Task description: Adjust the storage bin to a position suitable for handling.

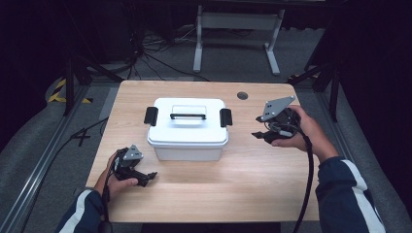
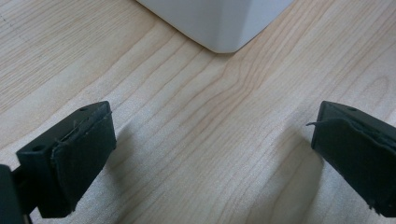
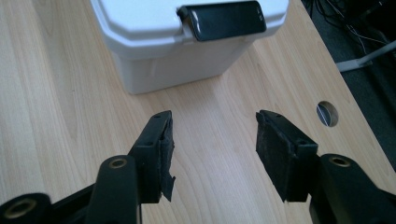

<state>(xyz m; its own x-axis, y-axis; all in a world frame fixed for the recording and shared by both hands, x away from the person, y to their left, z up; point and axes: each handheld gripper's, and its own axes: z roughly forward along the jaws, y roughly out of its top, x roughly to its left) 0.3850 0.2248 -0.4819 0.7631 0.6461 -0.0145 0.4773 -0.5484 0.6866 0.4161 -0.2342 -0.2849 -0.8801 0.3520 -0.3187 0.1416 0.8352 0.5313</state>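
Observation:
A white plastic box (image 1: 187, 128) with a lid, a black top handle (image 1: 188, 116) and a black latch on each end stands mid-table. My left gripper (image 1: 148, 177) rests low near the front left, open, jaws wide over bare wood; a bottom corner of the white box (image 2: 219, 21) lies just ahead of it. My right gripper (image 1: 260, 134) is held right of the box, open and empty, pointing at the box's right latch (image 3: 226, 19). The right gripper (image 3: 214, 140) is a short way from the white box (image 3: 154, 42).
The wooden table (image 1: 243, 184) has a round cable hole (image 1: 242, 95) at the back right, the same cable hole (image 3: 328, 113) seen beside my right jaw. Beyond the table are a white stand's legs (image 1: 233, 43), floor cables and metal rails.

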